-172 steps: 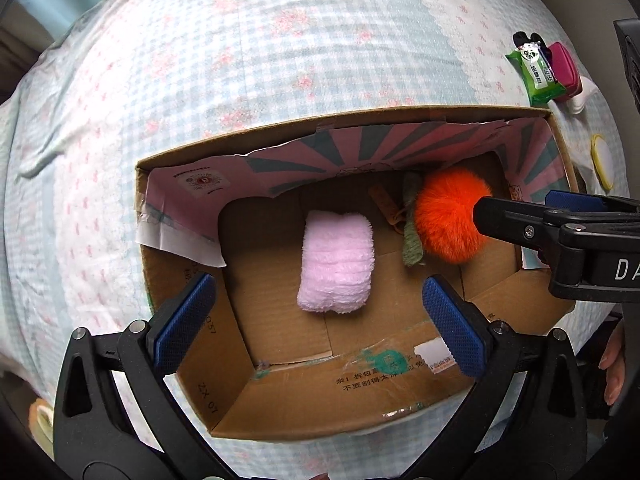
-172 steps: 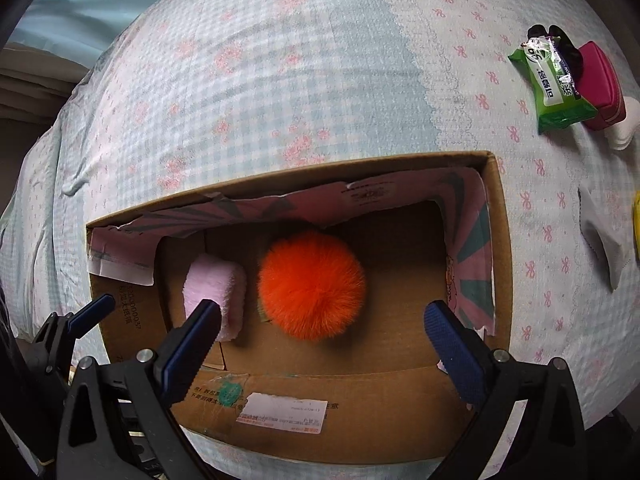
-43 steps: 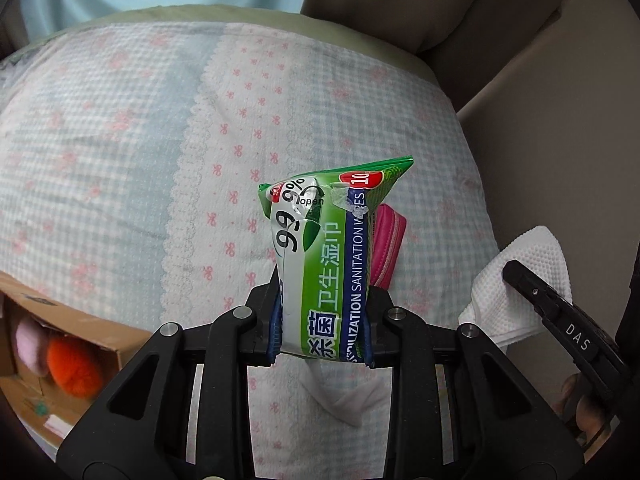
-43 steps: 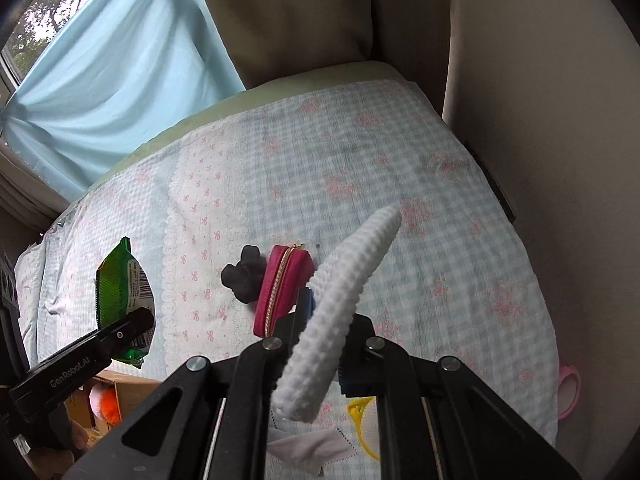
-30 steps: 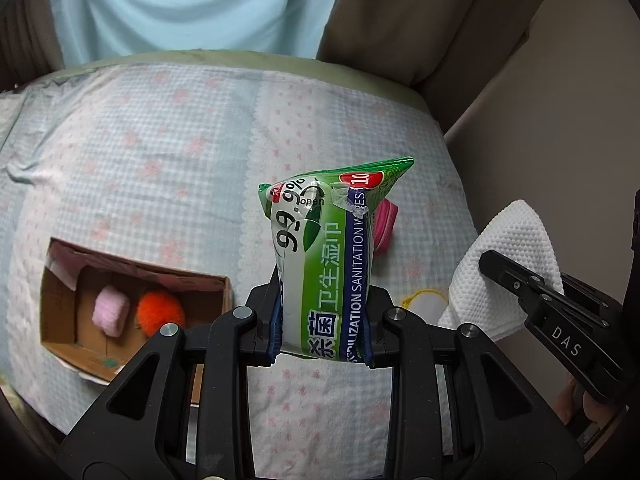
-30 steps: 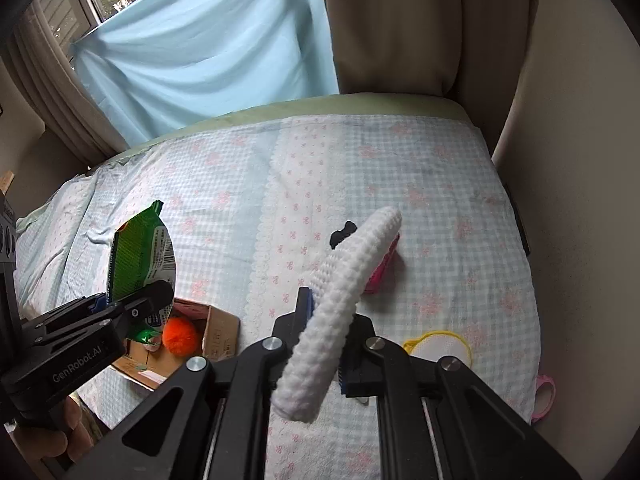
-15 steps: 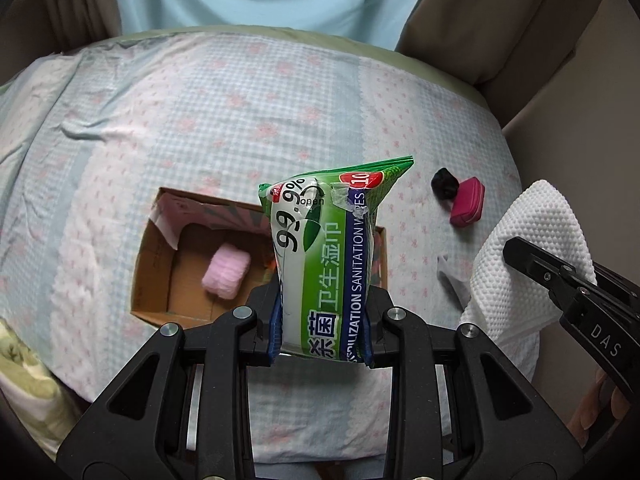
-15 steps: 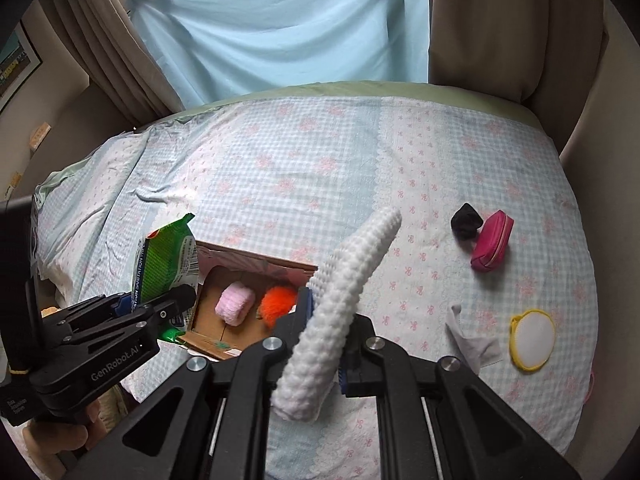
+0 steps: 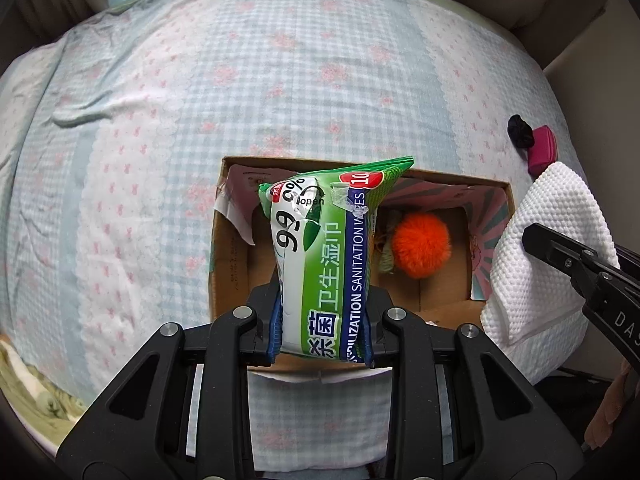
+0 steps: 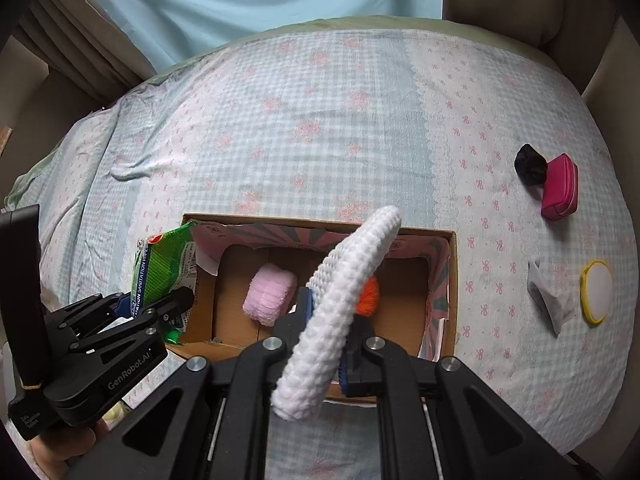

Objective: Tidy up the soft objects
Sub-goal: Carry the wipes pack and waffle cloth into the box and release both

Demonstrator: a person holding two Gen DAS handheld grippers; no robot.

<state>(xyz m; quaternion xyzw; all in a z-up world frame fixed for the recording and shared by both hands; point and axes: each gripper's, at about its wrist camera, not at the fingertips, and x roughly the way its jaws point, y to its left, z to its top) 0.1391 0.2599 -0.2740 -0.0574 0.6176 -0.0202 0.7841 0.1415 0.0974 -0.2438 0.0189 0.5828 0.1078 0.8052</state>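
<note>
Left gripper [image 9: 322, 326]: jaws clamped on a green plastic pack of sanitation wipes [image 9: 326, 264], held upright over the left part of an open brown cardboard box [image 10: 451, 280] on the checked bed [image 10: 320, 120]. Right gripper [image 10: 322, 344]: jaws closed on a folded white waffle cloth [image 10: 344, 300], above the box's middle. Inside the box: a pink fluffy roll [image 10: 270, 294] and an orange fluffy pompom [image 9: 420, 245].

Checked bedsheet [image 10: 320, 120], blue curtain [image 10: 260, 0]
</note>
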